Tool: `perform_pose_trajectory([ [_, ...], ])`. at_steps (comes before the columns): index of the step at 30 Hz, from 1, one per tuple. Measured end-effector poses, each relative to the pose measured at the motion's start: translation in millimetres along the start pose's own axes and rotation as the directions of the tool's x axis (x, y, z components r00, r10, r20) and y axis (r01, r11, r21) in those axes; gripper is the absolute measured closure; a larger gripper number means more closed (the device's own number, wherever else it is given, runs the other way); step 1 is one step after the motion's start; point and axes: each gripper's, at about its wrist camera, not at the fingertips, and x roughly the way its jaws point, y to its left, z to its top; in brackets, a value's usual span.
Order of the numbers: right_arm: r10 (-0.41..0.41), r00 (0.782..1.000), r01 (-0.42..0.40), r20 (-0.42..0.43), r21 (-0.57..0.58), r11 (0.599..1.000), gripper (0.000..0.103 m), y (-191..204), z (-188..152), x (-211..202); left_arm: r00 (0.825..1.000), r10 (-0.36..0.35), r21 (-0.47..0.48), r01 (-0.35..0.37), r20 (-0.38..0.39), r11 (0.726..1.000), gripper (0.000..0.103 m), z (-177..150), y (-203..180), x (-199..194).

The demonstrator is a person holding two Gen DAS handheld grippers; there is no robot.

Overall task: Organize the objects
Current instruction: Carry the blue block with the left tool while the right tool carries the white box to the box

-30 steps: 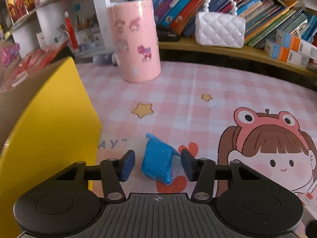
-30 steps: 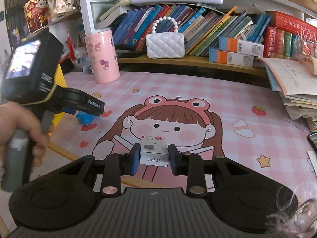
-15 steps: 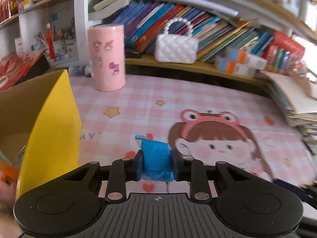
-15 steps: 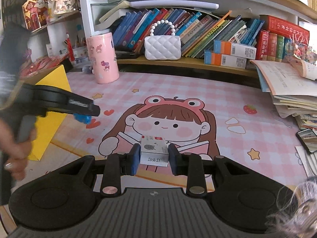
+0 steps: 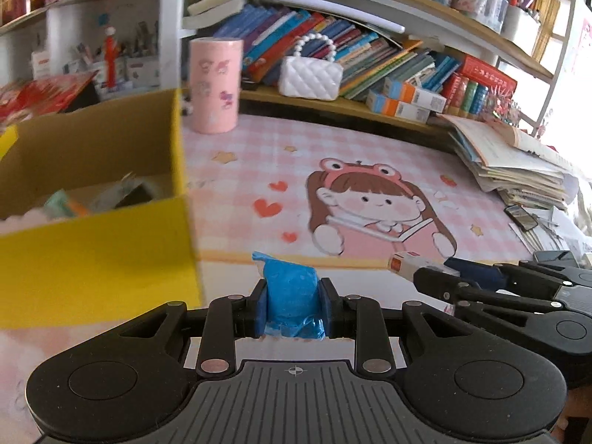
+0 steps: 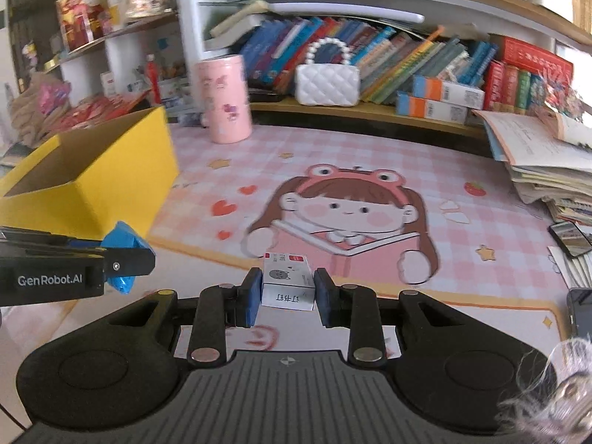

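My left gripper (image 5: 292, 305) is shut on a crumpled blue packet (image 5: 290, 290), lifted off the pink cartoon mat (image 5: 259, 155). From the right wrist view the blue packet (image 6: 124, 240) shows pinched in the left gripper (image 6: 125, 259) at the left edge. My right gripper (image 6: 286, 298) is shut on a small white box (image 6: 286, 281) with a red mark and printed characters; the same white box (image 5: 405, 264) and the right gripper (image 5: 429, 277) appear at the right of the left wrist view. An open yellow cardboard box (image 5: 92, 244) stands just left of the blue packet, holding several items.
A pink cylinder tin (image 5: 214, 85) stands at the mat's back. Behind it a wooden shelf (image 5: 333, 101) carries a white quilted handbag (image 5: 309, 79) and rows of books. A pile of open books (image 6: 544, 162) and a phone (image 6: 569, 238) lie at the right.
The left gripper closed on the blue packet, lifted it off the mat and drew back toward the yellow box's near side. The right gripper kept its hold on the white box and pulled back slightly.
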Motion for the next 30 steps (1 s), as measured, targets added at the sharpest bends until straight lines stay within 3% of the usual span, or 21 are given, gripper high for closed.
perform_pose_trajectory([
  [18, 0.128, 0.992, -0.128, -0.01, -0.161, 0.979, 0.075, 128, -28, -43, 0.994, 0.1, -0.126, -0.095, 0.036, 0.987, 0.077, -62, 80, -90],
  [30, 0.161, 0.987, -0.16, -0.01, -0.179, 0.971, 0.075, 182, -41, -67, 0.988, 0.133, -0.173, -0.118, 0.079, 0.978, 0.077, -83, 117, -137],
])
